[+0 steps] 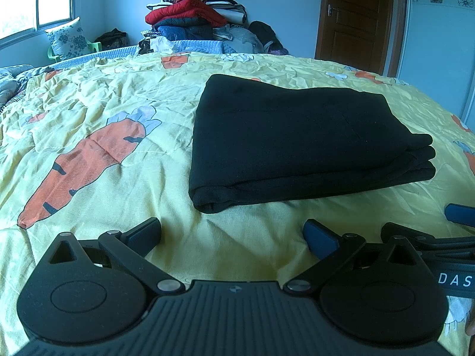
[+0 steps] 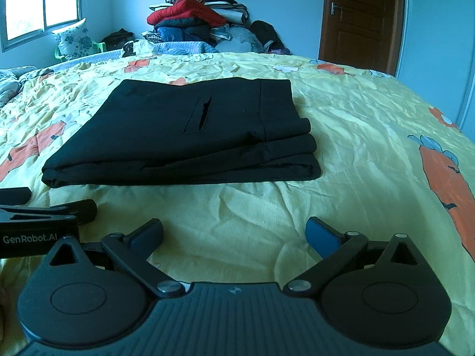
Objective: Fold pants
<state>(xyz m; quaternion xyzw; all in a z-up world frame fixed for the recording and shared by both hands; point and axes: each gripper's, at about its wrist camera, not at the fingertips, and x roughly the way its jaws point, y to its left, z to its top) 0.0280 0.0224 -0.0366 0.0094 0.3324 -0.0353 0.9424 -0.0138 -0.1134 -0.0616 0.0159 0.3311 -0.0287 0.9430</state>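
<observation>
Black pants (image 1: 291, 139) lie folded into a flat, layered rectangle on the yellow carrot-print bedspread (image 1: 104, 112). In the right wrist view the pants (image 2: 184, 136) show a slit pocket on top and stacked folds at their right edge. My left gripper (image 1: 233, 237) hovers open just in front of the pants' near edge, nothing between its fingers. My right gripper (image 2: 234, 235) is also open and empty, a little back from the pants. Each gripper shows at the other view's side: the right one (image 1: 439, 222) and the left one (image 2: 44, 204).
A tall pile of clothes and bedding (image 1: 196, 20) stands beyond the far edge of the bed. A brown door (image 1: 356, 20) is at the back right, a window (image 1: 32, 3) and a floral pillow (image 1: 69, 38) at the back left. Bedspread (image 2: 371, 154) stretches to the right of the pants.
</observation>
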